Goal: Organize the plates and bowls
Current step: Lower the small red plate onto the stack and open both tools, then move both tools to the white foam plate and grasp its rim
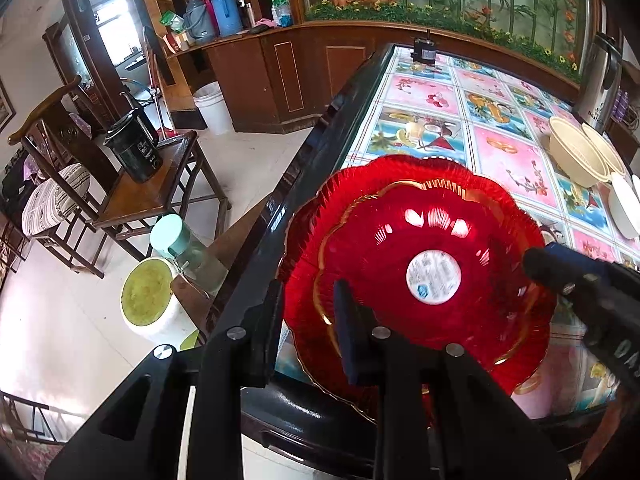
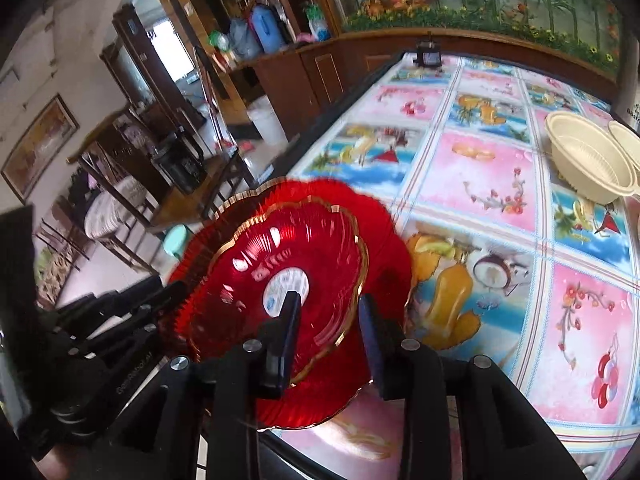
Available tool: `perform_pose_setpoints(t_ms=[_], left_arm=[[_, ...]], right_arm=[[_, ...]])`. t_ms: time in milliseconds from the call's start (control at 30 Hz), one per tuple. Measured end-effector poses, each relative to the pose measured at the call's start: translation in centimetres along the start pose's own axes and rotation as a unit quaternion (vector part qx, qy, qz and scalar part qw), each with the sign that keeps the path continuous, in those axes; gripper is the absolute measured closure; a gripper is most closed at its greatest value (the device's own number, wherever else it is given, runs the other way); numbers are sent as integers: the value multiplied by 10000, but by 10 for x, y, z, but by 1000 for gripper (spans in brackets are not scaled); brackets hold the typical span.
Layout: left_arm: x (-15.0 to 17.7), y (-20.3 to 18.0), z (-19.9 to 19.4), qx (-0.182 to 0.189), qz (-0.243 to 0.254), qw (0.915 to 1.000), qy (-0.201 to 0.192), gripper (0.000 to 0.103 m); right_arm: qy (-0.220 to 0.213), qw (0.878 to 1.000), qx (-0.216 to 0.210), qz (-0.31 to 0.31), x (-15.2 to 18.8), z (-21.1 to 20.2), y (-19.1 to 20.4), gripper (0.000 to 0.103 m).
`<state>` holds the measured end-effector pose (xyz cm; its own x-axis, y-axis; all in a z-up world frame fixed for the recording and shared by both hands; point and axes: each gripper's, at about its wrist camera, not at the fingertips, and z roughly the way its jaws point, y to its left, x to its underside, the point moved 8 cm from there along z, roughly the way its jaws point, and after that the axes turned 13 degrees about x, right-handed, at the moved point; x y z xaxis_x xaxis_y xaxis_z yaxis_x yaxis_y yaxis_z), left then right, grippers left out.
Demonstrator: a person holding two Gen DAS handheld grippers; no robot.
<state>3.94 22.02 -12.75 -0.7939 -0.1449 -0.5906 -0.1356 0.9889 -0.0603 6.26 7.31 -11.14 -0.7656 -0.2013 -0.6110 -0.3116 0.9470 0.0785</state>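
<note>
Two red glass plates with gold rims sit stacked at the near left corner of the table: a smaller one [image 1: 432, 248] with a white round sticker rests inside a larger one [image 1: 316, 216]. My left gripper [image 1: 308, 312] is open, its fingers straddling the plates' left rim. My right gripper [image 2: 330, 316] is open, its fingers either side of the small plate's [image 2: 280, 264] near rim over the large plate [image 2: 384, 248]. Cream bowls [image 1: 576, 152] lie at the far right, also in the right wrist view [image 2: 588, 156].
The table [image 2: 480, 184] has a fruit-and-flower print cloth and a dark edge [image 1: 304, 168]. A metal kettle [image 1: 600, 80] stands at the far right, white plates [image 1: 624, 208] beside the bowls, a small black device [image 1: 424, 50] at the far end. Chairs, buckets and jars stand left of the table.
</note>
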Motion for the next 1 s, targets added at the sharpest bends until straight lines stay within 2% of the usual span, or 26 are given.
perform_pose_setpoints(t_ms=[67,133,167,233,300,367,533,700,867,1000], left_arm=[[-2,-1,-4,63,-53,9999,-85,80],[-2,-3,-8,102,-77,9998,-147,80],[-3,-6,-9,113,-69,9998,-171,80],[-5,-11,-12,119,-34,9997,-230,71],[-7,-18,-18,123,6,9993,-363,53],[-10,-28,-25,128,104,9987,-481,46],[-10,-60,-32,254,379,9976,-518,46],[-6,-106,-35,574,603,9955,-461,46],[-1,-172,-35,1181,814,9892,-314,43],[3,-235,-26,1639,1054,9808,-89,42]], right_arm=[[-202,9997,-119,72,-5,-10,-5,71],[-442,9983,-257,278,-10,-19,-16,57],[-526,9975,-293,381,-11,-23,-21,53],[-694,9952,-326,606,-13,-28,-37,49],[-831,9928,-338,789,-14,-32,-54,49],[-924,9911,-290,911,-12,-35,-68,49],[-927,9870,-144,1304,-2,-32,-113,48],[-877,9837,-6,1571,18,-32,-153,48],[-1024,9787,83,1779,35,-48,-195,48],[-1213,9679,245,2187,49,-71,-245,46]])
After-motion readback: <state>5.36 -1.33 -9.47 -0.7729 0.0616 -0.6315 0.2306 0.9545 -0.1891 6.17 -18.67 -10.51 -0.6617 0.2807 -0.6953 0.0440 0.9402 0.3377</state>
